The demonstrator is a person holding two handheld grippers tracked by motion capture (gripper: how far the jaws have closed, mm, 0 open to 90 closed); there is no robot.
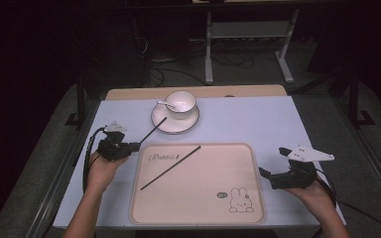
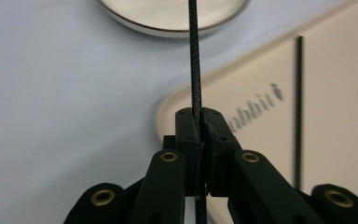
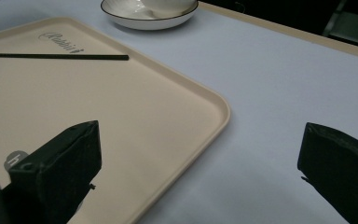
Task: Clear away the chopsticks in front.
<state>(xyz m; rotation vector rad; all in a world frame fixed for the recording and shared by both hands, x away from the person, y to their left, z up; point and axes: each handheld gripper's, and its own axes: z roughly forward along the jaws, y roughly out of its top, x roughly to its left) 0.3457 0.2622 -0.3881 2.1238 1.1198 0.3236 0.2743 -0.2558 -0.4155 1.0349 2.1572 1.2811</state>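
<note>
Nearest us, our right gripper (image 1: 270, 174) rests on the worktop (image 1: 258, 119) beside the tray (image 1: 198, 206), jaws wide and empty, apparently waiting its turn. Further out, our left gripper (image 1: 135, 147) has its jaws pinched narrow on one black chopstick (image 1: 154, 128), held off the tray's left corner and slanting toward the saucer (image 1: 161, 122), likely to join its mate (image 1: 170, 167) lying diagonally on the tray. Beyond, the cup (image 1: 181, 103) holds a spoon (image 1: 164, 104); the chopstick's far tip is hard to make out against the saucer.

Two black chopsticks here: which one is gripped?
The chopstick pinched in the left gripper, pointing toward the saucer. The other chopstick lies loose on the tray.
</note>
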